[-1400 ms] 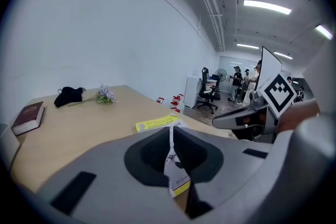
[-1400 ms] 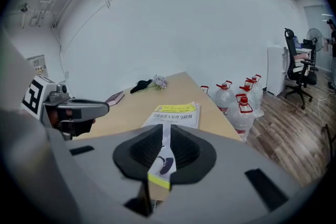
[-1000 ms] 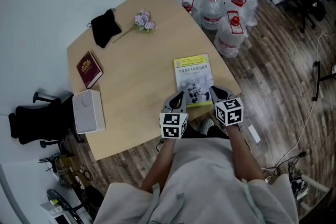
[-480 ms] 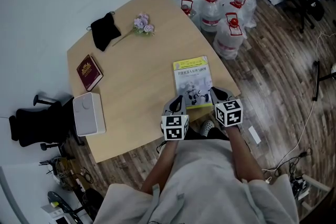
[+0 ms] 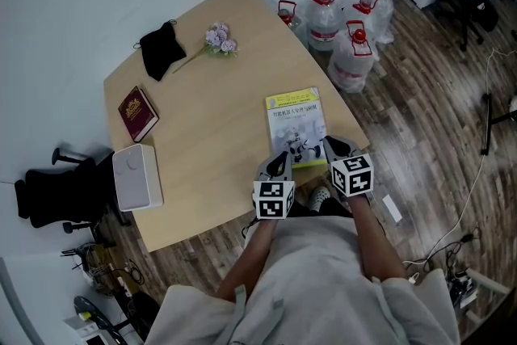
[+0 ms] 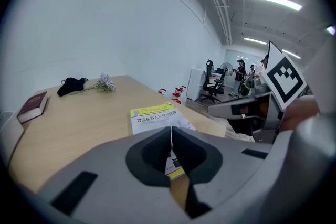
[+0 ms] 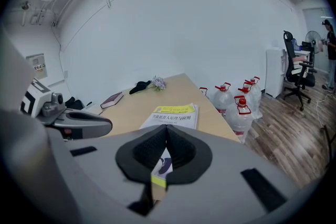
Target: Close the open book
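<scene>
- The head view gives me the whole pale wooden table (image 5: 202, 117). The book (image 5: 296, 125) lies flat and closed on it, cover up, at the near right edge, just beyond both grippers.
- That view shows only grey shells and marker cubes, so I read the jaws from the gripper views.
- The left gripper (image 6: 171, 131) has its dark pads pressed together with nothing between them.
- The right gripper (image 7: 166, 131) is likewise closed and empty.
- The book's cover is white with a yellow band along the far edge. Its print is too small for me to read.
- In both gripper views the jaws hide the book's near edge.
- Further off on the table are a dark red hardback (image 5: 138, 111), a crumpled black cloth (image 5: 161, 45), lilac flowers (image 5: 219, 36) and a rounded white box (image 5: 136, 176).
- Clear water bottles (image 5: 343, 28) with red caps stand on the plank floor (image 5: 420, 117) beside the table.
</scene>
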